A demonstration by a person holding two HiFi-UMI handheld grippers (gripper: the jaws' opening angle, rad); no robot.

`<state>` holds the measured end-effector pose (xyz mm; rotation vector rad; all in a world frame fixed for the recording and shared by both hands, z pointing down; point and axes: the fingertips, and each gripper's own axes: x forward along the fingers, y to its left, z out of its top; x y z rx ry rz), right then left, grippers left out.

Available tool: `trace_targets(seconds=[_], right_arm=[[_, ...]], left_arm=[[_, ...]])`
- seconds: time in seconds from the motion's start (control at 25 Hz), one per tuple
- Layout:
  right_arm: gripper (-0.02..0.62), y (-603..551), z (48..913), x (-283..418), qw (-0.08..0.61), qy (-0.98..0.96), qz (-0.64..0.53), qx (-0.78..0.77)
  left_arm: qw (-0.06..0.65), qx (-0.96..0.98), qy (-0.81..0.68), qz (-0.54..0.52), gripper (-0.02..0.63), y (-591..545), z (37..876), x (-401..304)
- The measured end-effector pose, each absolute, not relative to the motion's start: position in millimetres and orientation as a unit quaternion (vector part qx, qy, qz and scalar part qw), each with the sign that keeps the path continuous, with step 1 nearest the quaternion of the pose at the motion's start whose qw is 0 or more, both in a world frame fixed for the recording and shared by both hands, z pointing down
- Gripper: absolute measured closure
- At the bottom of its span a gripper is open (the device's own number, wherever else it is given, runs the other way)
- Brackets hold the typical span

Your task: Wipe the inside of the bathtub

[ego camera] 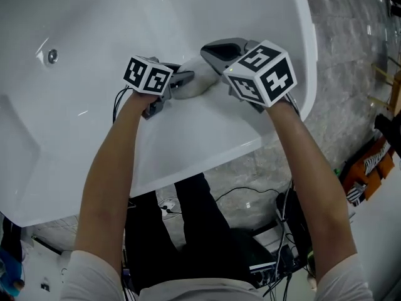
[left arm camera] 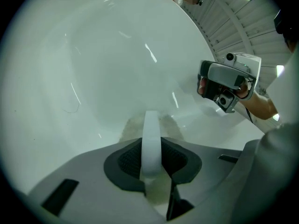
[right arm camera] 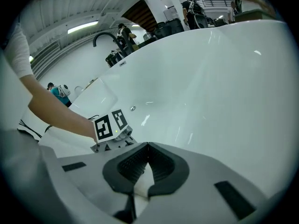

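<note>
The white bathtub (ego camera: 94, 137) fills the head view, and both grippers are inside it near the front rim. My left gripper (ego camera: 185, 79) is shut on a white cloth (ego camera: 194, 88), which presses against the tub's inner wall. In the left gripper view the cloth (left arm camera: 150, 134) stands as a pale strip between the dark pads (left arm camera: 126, 160). My right gripper (ego camera: 210, 49) hovers just right of and above the cloth, jaws shut with tips meeting (right arm camera: 147, 146). I see nothing pinched at those tips. The left gripper's marker cube (right arm camera: 111, 125) shows in the right gripper view.
A round metal fitting (ego camera: 52, 56) sits on the tub wall at the far left. A dark tap (right arm camera: 105, 36) rises beyond the tub rim. Cables (ego camera: 250, 199) lie on the stone floor by the person's legs. An orange item (ego camera: 376, 165) is at the right.
</note>
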<state>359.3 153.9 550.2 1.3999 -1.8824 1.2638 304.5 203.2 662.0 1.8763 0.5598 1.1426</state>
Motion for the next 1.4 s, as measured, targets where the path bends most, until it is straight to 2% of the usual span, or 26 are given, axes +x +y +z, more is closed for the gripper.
trace_targets(seconds=[0.4, 0.56, 0.92, 1.4], right_arm=[[0.577, 148.0, 571.7, 365.4, 0.215, -0.675, 0.468, 0.528], [0.577, 148.2, 575.7, 367.5, 0.217, -0.674, 0.461, 0.534], [0.577, 152.6, 578.4, 366.9, 0.222, -0.675, 0.455, 0.537], [0.577, 149.5, 566.5, 366.5, 0.217, -0.673, 0.455, 0.541]], left_arm=[[0.364, 0.756, 0.213, 0.5, 0.506, 173.3, 735.4, 289.5], [0.328, 0.759, 0.222, 0.517, 0.506, 165.1, 752.2, 283.3], [0.294, 0.763, 0.235, 0.526, 0.506, 148.5, 775.6, 258.8], [0.329, 0.753, 0.289, 0.492, 0.507, 149.2, 733.6, 233.3]])
